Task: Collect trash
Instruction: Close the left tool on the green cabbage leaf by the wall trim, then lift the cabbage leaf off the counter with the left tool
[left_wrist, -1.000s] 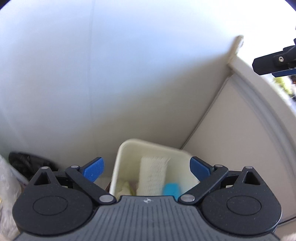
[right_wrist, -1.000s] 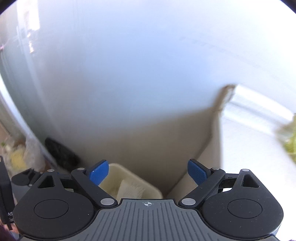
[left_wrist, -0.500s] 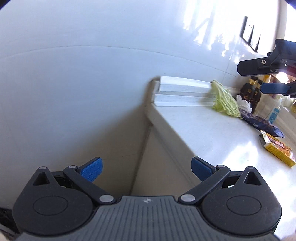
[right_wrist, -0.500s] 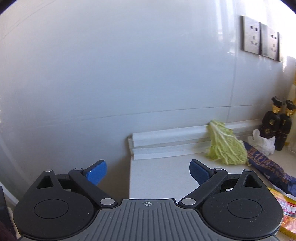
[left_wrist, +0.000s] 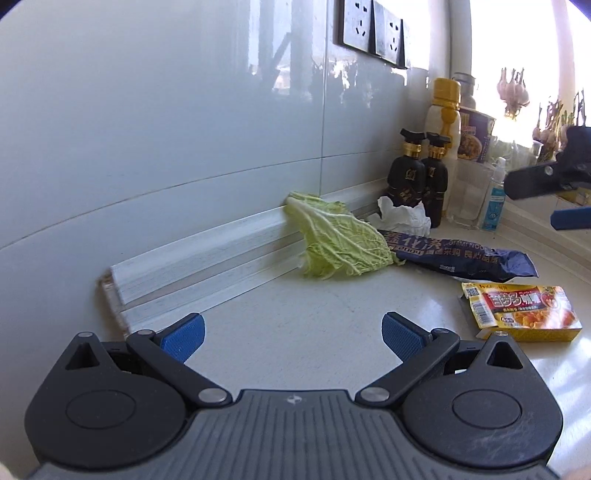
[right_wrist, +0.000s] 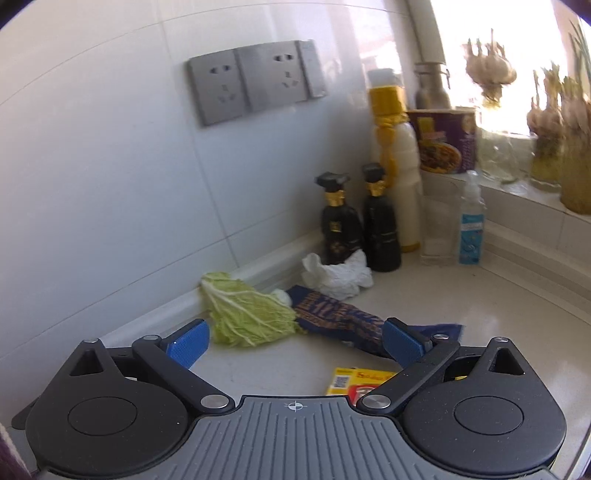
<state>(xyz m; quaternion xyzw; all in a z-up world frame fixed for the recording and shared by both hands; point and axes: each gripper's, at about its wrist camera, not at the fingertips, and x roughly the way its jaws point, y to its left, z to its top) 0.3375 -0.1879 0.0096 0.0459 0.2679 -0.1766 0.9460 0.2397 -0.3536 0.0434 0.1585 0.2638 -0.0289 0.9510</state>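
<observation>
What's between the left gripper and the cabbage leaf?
Nothing visible. The left gripper is open and empty, with only bare countertop ahead up to the cabbage leaf. The dark blue noodle wrapper touches the leaf's far right edge, off that line.

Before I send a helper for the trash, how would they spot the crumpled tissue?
Look at the countertop below the wall sockets. The crumpled tissue sits before two black bottles, the only white, wadded thing there.

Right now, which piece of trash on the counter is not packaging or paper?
The cabbage leaf, pale green and veined, leaning on the wall trim. The others are a dark blue wrapper, a yellow box and crumpled tissue.
</observation>
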